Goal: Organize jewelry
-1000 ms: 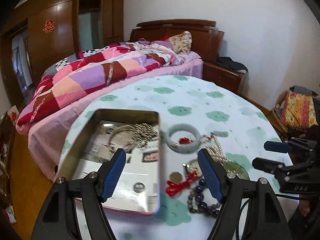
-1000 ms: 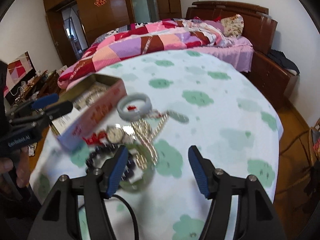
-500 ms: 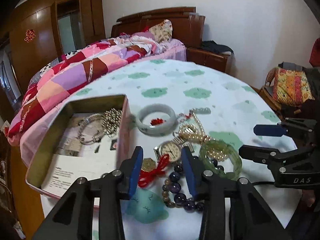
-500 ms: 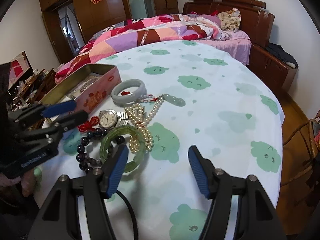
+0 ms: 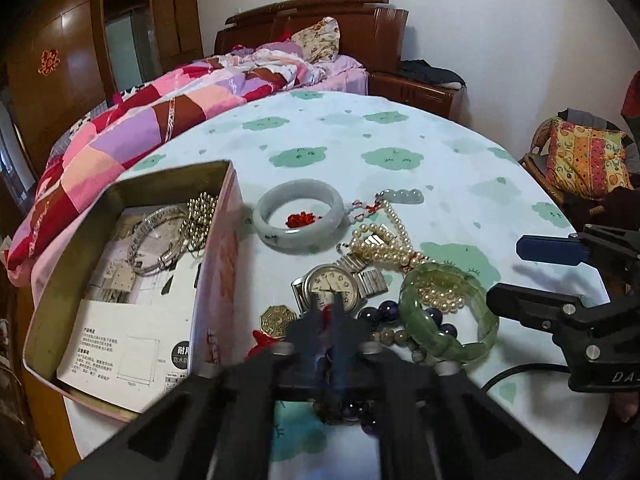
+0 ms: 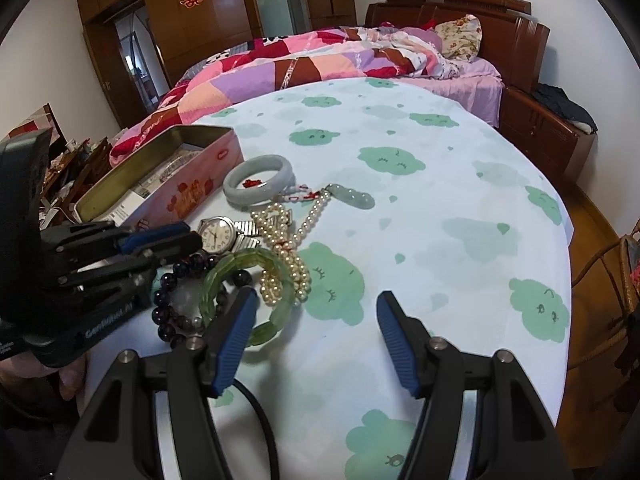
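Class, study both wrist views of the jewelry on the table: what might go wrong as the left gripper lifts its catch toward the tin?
1. The left gripper, shut on the red cord of the gold charm, sits amid the dark bead bracelet; lifting may drag it.
2. The pearl necklace lies across the watch and into the green bracelet, so pulling one could shift the others.

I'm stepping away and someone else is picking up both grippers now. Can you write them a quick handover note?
Left gripper: shut, tips at the red cord of the coin charm; grip unclear. Right gripper: open, empty, above the tablecloth.
Done: silver bangle and gold bead chain lie in the tin.
To do: pale jade bangle, watch, pearls, green bracelet, dark bead bracelet, coin charm and jade pendant lie on the tablecloth beside the tin.
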Action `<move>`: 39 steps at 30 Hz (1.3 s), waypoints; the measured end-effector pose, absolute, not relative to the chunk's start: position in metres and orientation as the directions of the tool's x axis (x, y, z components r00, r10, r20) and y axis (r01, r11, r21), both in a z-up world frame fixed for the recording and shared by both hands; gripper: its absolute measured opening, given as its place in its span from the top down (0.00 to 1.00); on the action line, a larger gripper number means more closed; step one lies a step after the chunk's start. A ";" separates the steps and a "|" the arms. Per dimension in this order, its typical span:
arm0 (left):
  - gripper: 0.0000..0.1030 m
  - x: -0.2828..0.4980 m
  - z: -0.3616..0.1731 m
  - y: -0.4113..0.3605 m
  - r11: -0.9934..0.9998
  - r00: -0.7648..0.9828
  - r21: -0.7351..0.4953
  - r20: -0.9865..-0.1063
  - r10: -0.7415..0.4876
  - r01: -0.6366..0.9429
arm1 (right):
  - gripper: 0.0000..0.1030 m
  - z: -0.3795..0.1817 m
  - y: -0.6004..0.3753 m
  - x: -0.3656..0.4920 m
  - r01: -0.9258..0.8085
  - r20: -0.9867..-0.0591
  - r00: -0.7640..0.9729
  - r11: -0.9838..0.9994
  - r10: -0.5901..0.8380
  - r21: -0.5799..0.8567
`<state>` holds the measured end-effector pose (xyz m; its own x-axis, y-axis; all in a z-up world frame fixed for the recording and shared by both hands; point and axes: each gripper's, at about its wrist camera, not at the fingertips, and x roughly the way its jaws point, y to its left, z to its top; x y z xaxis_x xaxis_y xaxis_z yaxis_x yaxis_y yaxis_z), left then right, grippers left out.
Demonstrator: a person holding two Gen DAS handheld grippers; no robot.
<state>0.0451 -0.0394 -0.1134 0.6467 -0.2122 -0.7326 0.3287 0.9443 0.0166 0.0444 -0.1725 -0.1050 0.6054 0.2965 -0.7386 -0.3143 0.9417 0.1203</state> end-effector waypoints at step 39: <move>1.00 0.018 -0.039 -0.004 0.949 0.776 -0.085 -0.557 -0.297 0.303 | 0.90 -0.095 -0.163 0.047 -0.396 -0.706 0.576 0.896 0.412 0.201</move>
